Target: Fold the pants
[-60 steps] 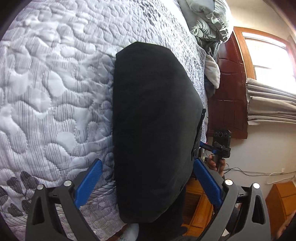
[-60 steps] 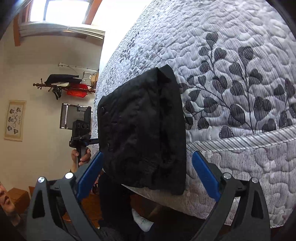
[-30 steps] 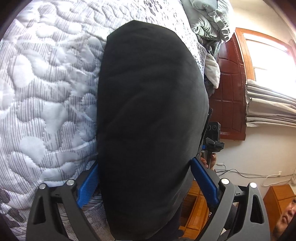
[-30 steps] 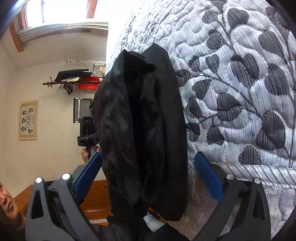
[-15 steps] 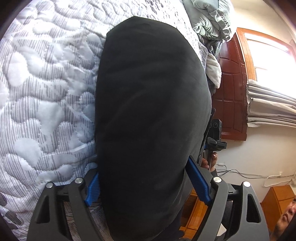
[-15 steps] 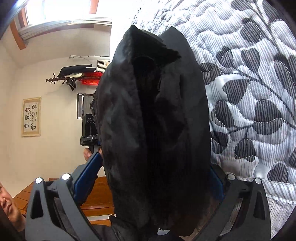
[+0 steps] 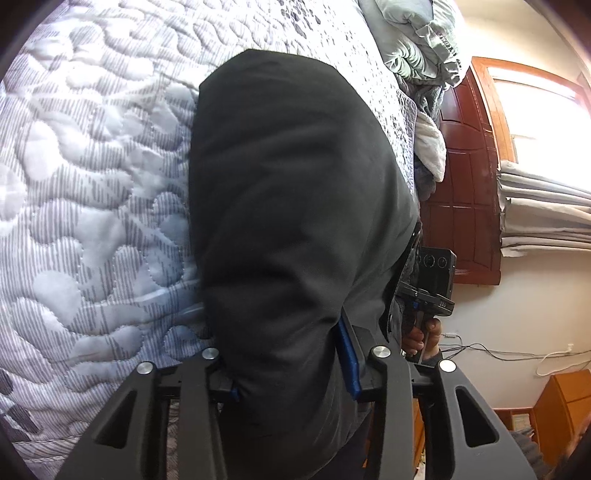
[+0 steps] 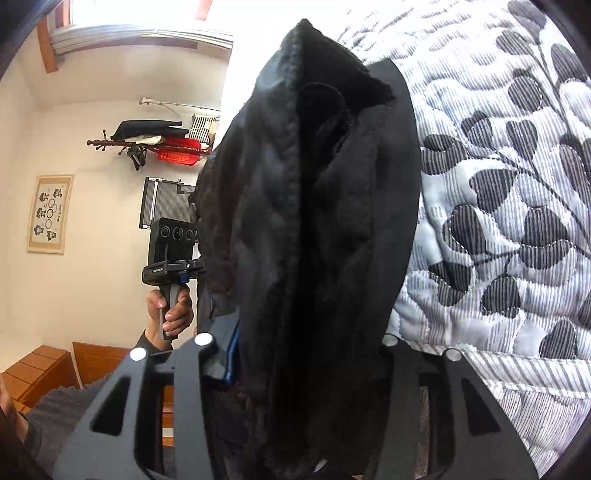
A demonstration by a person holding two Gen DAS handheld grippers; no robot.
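Note:
The folded black pants [image 7: 295, 184] lie on the quilted grey-and-white bed cover [image 7: 92, 184], near its edge. My left gripper [image 7: 288, 354] is closing on the near end of the bundle, and its blue pads [image 7: 349, 350] press into the cloth. In the right wrist view the pants [image 8: 314, 221] stand bunched and raised off the leaf-patterned cover [image 8: 517, 184]. There my right gripper [image 8: 306, 354] is closing on the cloth too, and the fabric hides one pad. A hand [image 8: 173, 306] holds the other device's handle past the bundle.
A heap of grey bedding [image 7: 417, 33] lies at the head of the bed beside a dark wooden panel [image 7: 465, 184] and curtains [image 7: 546, 218]. Off the bed are wooden furniture [image 7: 561, 413], a wall rack with clothes [image 8: 147, 140] and a framed picture [image 8: 50, 214].
Both grippers moved in around the ends of the pants and their jaws narrowed from wide apart onto the cloth. In the right wrist view the bundle has bunched and risen.

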